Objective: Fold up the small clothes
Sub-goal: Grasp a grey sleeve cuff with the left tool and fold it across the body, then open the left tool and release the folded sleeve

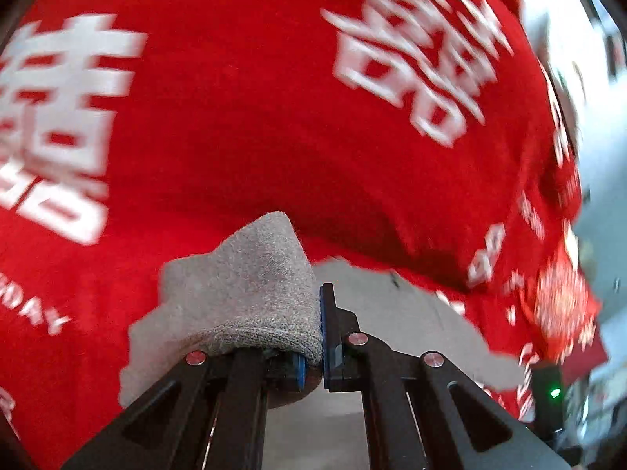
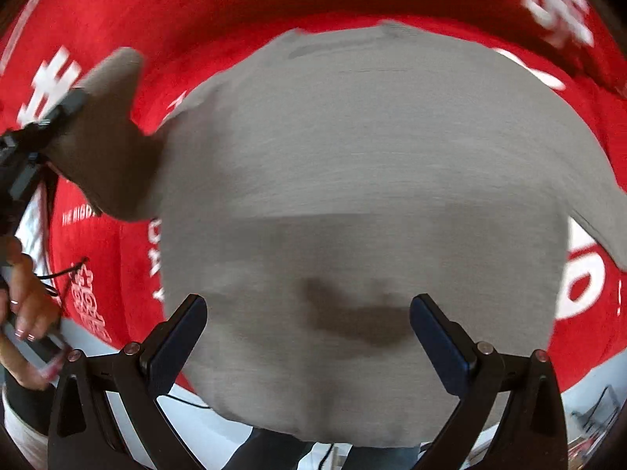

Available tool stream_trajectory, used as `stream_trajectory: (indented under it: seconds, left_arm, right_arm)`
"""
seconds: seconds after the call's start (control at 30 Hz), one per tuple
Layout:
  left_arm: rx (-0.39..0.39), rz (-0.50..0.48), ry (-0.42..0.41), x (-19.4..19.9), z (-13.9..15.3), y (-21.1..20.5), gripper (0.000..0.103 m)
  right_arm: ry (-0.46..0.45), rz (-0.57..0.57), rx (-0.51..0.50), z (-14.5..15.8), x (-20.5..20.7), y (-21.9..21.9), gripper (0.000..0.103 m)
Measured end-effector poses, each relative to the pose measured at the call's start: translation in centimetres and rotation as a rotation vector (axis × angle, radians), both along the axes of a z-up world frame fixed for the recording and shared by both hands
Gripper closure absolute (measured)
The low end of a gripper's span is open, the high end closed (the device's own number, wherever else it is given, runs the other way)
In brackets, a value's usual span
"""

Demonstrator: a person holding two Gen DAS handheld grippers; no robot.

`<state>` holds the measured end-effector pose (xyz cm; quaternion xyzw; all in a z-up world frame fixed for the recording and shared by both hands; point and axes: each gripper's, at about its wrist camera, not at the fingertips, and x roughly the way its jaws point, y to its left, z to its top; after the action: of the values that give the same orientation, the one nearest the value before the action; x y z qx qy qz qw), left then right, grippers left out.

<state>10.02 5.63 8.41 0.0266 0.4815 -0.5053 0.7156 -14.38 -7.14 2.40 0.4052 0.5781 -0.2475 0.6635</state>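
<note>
A small grey knit garment (image 2: 352, 180) lies spread on a red cloth with white characters (image 2: 235, 8). My left gripper (image 1: 317, 352) is shut on a bunched corner of the grey garment (image 1: 250, 286) and holds it lifted above the red cloth (image 1: 235, 117). In the right wrist view the left gripper (image 2: 66, 105) shows at the left with that lifted sleeve-like corner (image 2: 106, 156). My right gripper (image 2: 309, 337) is open, its fingers spread over the near part of the garment, holding nothing.
The red cloth covers the table and hangs over its edges; a pale floor (image 2: 196, 431) shows below. The person's hand (image 2: 27, 305) is at the left. A device with a green light (image 1: 554, 393) stands at the right.
</note>
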Motion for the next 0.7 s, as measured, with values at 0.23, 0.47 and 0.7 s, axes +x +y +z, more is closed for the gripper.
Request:
stream_trajectory:
  seconds: [0.23, 0.47, 0.7]
  left_arm:
    - [0.235, -0.178, -0.038, -9.7, -6.2, -11.1, 0.096]
    - [0.467, -0.228, -0.108, -13.9, -11.4, -13.2, 0.083]
    - [0.398, -0.238, -0.159, -13.4, -6.5, -8.9, 0.011]
  right_arm:
    - [0.048, -0.132, 0.008, -1.3, -7.8, -5.5, 0.0]
    - [0.071, -0.178, 0.027, -2.8, -10.7, -7.8, 0.0]
    - [0.03, -0.04, -0.093, -1.3, -5.5, -7.8, 0.0]
